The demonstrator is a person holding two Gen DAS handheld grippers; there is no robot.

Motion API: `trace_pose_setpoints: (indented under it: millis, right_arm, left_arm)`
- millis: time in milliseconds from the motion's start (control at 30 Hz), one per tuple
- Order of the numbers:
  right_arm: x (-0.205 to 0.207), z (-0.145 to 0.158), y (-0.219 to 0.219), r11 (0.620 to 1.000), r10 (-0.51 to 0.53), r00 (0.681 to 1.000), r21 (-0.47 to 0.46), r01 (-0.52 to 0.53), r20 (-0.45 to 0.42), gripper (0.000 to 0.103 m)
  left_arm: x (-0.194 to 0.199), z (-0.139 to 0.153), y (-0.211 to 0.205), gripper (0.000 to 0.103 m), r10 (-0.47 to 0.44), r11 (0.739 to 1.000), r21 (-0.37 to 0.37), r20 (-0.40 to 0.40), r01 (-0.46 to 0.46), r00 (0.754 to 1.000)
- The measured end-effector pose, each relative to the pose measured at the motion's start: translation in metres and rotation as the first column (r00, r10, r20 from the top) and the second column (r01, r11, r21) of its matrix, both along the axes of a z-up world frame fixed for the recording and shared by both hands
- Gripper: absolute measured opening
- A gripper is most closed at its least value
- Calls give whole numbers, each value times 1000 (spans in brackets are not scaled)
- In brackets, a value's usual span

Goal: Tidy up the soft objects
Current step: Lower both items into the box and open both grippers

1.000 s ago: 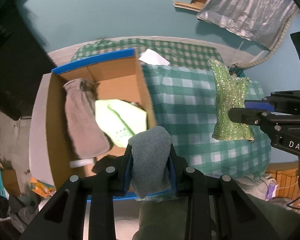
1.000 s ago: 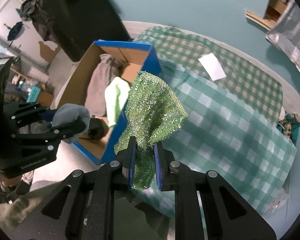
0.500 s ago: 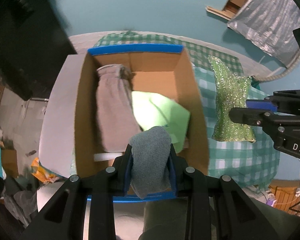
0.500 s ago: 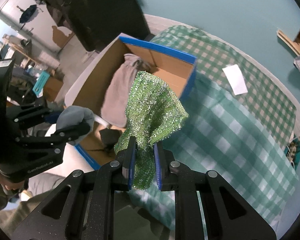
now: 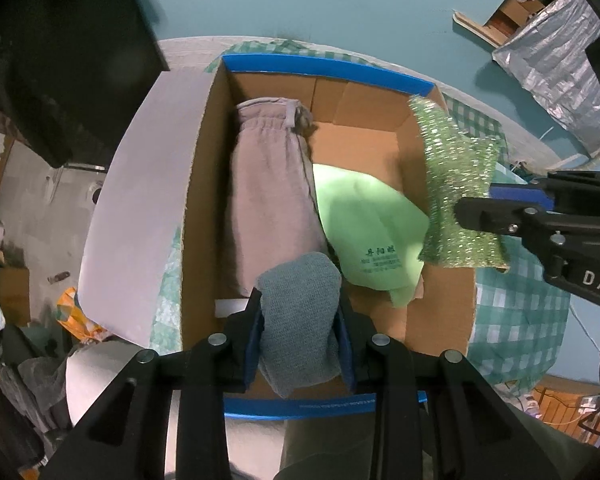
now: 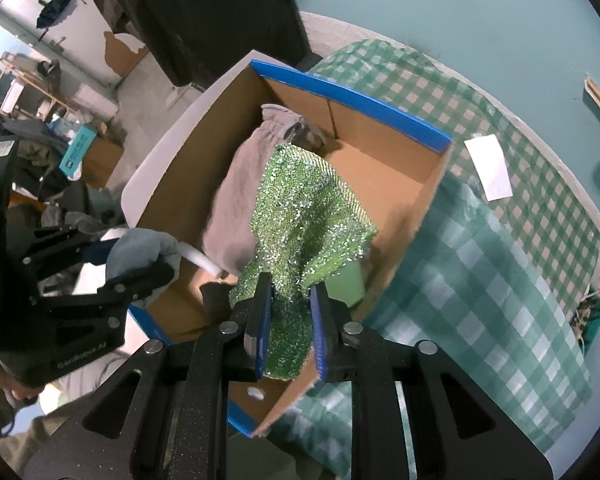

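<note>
An open brown cardboard box with blue-edged rims (image 5: 324, 68) sits on a green-and-white checked cloth (image 6: 500, 280) that covers the table. The left gripper (image 5: 300, 332) is clenched on a folded grey knitted cloth (image 5: 300, 320), holding it above the near end of the box, just inside the near blue rim. The right gripper (image 6: 288, 320) is clamped on a crumpled green sparkly mesh scouring cloth (image 6: 308, 220), which stands up from the jaws and hangs over the box's right side wall, partly above the interior; in the left wrist view the same cloth (image 5: 460, 184) shows at the right gripper's (image 5: 476, 208) blue-padded tips. Inside the box lie a long taupe fleece garment with an elastic waistband (image 5: 268, 192) along the left side and a light green fabric piece with dark printed characters (image 5: 368, 236) beside it, touching. A white paper slip (image 6: 488, 168) rests on the checked cloth, well apart from the box.
</note>
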State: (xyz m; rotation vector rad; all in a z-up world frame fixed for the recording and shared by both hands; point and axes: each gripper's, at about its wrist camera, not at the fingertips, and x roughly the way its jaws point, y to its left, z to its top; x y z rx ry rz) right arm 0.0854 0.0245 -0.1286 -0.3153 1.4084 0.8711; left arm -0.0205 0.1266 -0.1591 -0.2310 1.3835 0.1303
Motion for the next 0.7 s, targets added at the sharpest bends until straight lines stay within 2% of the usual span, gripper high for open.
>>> trace_pose_setpoints:
  millis: [167, 233, 300, 500, 567, 700]
  right_arm:
    - [0, 0, 12, 1000, -7, 1000, -24, 8, 21, 32]
    - [-1, 2, 14, 999, -14, 999, -29, 15, 32, 47]
    - [-2, 7, 15, 999, -11, 999, -32, 13, 51, 55]
    - [-2, 18, 11, 999, -39, 996, -31, 41, 77, 58]
    - [-1, 25, 6, 998, -59, 995, -28, 62, 86, 63]
    - [-1, 38, -2, 995, -91, 990, -20, 93, 104, 65]
  left_arm:
    - [2, 2, 4, 47, -4, 1000, -8, 2, 4, 1000]
    - [1, 4, 6, 56, -6, 1000, -12, 12, 6, 1000]
    - [1, 8, 6, 60, -7, 1000, -8, 24, 7, 1000]
    - [0, 22, 11, 67, 6, 1000, -3, 65, -6, 998]
    - [-1, 30, 13, 68, 11, 1000, -2, 83, -11, 997]
    - [-2, 45, 12, 76, 11, 1000, 6, 129, -12, 992]
